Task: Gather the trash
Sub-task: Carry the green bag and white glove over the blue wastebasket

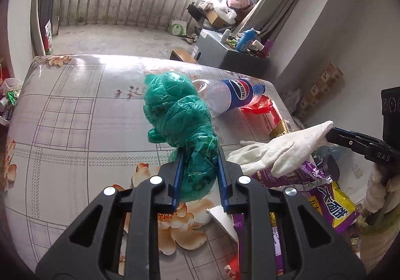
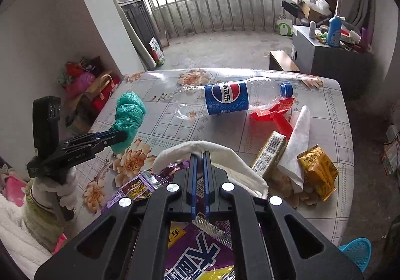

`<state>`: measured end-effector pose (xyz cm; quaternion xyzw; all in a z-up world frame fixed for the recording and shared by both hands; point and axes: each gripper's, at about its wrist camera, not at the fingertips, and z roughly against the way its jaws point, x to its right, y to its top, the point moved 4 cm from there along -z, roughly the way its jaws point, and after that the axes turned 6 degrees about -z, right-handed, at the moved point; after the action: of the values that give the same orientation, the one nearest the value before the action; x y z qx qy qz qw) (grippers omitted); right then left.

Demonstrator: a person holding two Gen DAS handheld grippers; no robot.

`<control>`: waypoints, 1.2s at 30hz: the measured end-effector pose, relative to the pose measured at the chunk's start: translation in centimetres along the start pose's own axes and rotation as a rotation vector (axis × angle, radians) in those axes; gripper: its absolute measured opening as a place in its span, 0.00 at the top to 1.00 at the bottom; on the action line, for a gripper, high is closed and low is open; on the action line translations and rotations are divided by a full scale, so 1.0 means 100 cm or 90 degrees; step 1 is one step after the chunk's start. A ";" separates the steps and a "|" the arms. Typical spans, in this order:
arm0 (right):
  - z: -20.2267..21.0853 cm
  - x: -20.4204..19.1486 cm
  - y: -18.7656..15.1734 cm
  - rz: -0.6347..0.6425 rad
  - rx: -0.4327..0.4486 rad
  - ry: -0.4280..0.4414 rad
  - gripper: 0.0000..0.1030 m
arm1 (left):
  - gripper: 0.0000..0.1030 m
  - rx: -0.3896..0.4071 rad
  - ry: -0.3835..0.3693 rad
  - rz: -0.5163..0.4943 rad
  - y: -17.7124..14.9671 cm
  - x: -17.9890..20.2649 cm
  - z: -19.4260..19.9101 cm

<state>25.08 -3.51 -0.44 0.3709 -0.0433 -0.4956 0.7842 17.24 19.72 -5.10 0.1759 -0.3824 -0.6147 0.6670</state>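
Trash litters the desk (image 2: 175, 115): we clamp a green plastic bag (image 1: 185, 130) in our left tongs (image 1: 198, 177) and a white cloth (image 2: 212, 155) in our right tongs (image 2: 199, 180), both lifted. The cloth, pinched only at its fold, could slip out; the bag might snag.

The left gripper (image 1: 200, 155) and right gripper (image 2: 199, 157) are matte black frames with blue finger pads (image 1: 178, 172), silver round screws (image 1: 155, 180) and triangular cut-outs. White fleecy gloves (image 2: 66, 192) cover both hands.
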 end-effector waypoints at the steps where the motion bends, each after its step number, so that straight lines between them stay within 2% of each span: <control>1: 0.005 0.002 0.002 -0.012 0.014 0.005 0.95 | 0.79 0.005 -0.002 -0.002 0.001 0.001 0.004; 10: 0.049 0.022 0.009 -0.127 0.154 0.055 0.95 | 0.79 0.034 -0.038 -0.025 0.015 0.026 0.031; 17: 0.104 0.037 0.000 -0.164 0.244 0.047 0.95 | 0.79 0.071 -0.106 -0.067 0.028 0.079 0.058; 26: 0.189 0.074 -0.042 -0.216 0.348 -0.017 0.95 | 0.79 0.070 -0.204 -0.149 0.029 0.178 0.065; 36: 0.257 0.141 -0.121 -0.314 0.400 -0.129 0.95 | 0.79 -0.016 -0.318 -0.255 -0.002 0.312 0.028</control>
<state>11.99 -31.60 6.27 0.5405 -0.1792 -0.6657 0.4822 13.55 -9.46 5.77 0.0827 -0.4845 -0.7629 0.4201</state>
